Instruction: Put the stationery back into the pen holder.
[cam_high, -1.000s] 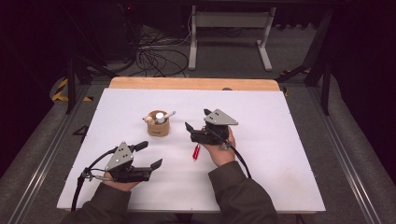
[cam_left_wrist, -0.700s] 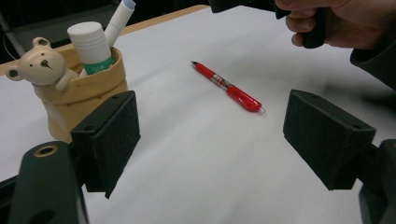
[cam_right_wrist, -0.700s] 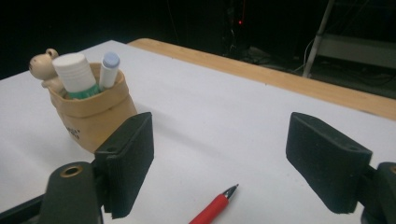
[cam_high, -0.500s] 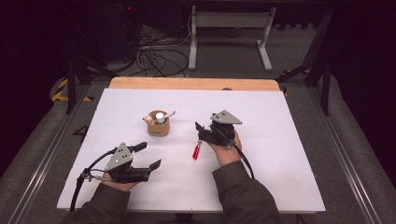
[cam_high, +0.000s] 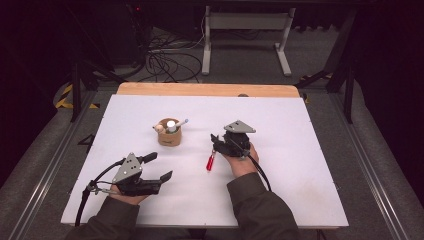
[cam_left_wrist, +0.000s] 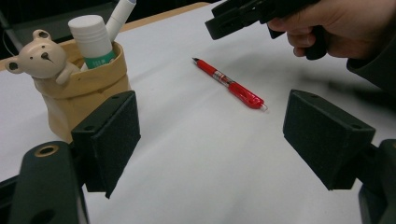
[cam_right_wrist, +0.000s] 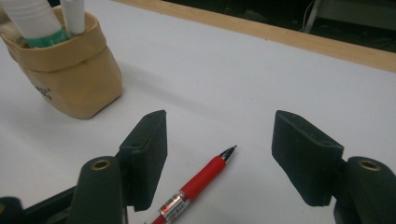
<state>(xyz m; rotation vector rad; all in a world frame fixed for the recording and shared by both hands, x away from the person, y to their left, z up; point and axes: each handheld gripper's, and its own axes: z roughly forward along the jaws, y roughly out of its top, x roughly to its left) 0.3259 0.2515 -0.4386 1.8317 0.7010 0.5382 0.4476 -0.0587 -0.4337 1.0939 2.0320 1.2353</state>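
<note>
A red pen (cam_high: 211, 161) lies on the white table top (cam_high: 300, 165), just left of the hand that holds my right gripper (cam_high: 216, 141). In the right gripper view the pen (cam_right_wrist: 198, 184) lies between the two black pads, tip pointing away, and neither pad touches it. The right gripper (cam_right_wrist: 222, 156) is open and its jaws have just been closing. My left gripper (cam_high: 159, 166) rests at the front left, open with nothing between its jaws (cam_left_wrist: 212, 140). From there the pen (cam_left_wrist: 229, 84) lies ahead, under the right gripper (cam_left_wrist: 233, 16).
A tan holder (cam_high: 169, 136) with a small bear figure (cam_left_wrist: 39, 58), a glue stick (cam_left_wrist: 93, 39) and a white pen stands left of the red pen, near the table's middle. A wooden strip (cam_high: 210, 89) runs along the far edge.
The right gripper's jaws stand closer together than a second ago, and the hand has shifted slightly right over the red pen. The left gripper has kept still.
</note>
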